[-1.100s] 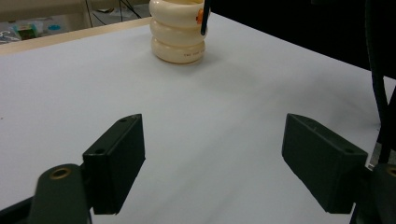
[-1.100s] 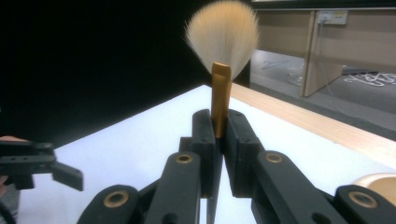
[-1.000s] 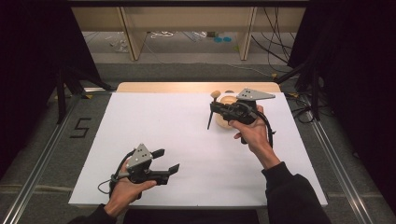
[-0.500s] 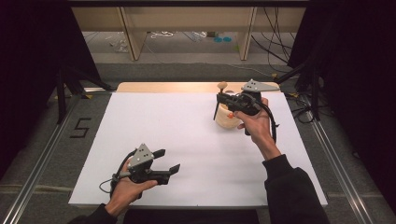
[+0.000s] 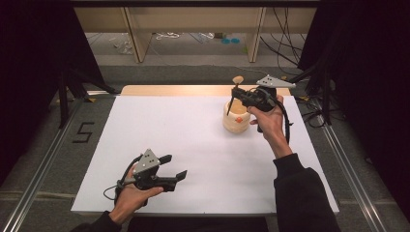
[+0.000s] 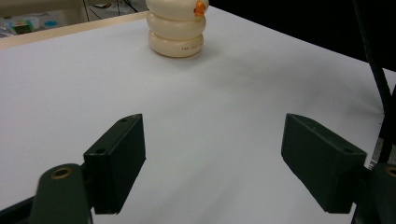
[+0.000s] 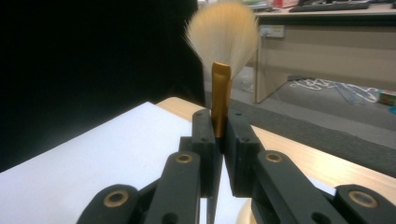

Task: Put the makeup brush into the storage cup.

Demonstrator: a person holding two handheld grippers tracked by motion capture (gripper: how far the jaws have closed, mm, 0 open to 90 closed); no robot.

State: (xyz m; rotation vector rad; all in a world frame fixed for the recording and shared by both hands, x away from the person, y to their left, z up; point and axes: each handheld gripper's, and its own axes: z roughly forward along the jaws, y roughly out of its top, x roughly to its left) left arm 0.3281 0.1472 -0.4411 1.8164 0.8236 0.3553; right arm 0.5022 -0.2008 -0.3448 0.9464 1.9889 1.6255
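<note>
The right tool (image 5: 240, 94) is gripping a makeup brush (image 7: 221, 56) by its gold ferrule, jaws pressed tight on it, bristles pointing up and the dark thin handle hanging down over the mouth of a cream ribbed holder (image 5: 236, 117) at the far right of the tabletop (image 5: 159, 130). The likeliest trouble is the handle tip catching the holder's rim: the holder looks light and could be tipping or sliding if the brush is coming down off-centre. The grip sits on a narrow, smooth ferrule, so the brush may also be swivelling between the pads. The left tool (image 5: 167, 173) is resting near the front left, jaws wide apart and empty, well away from the holder, so nothing is steadying it. A trailing cable (image 5: 288, 126) is hanging beside the right hand (image 5: 267, 122); otherwise nothing is standing between brush and holder.
</note>
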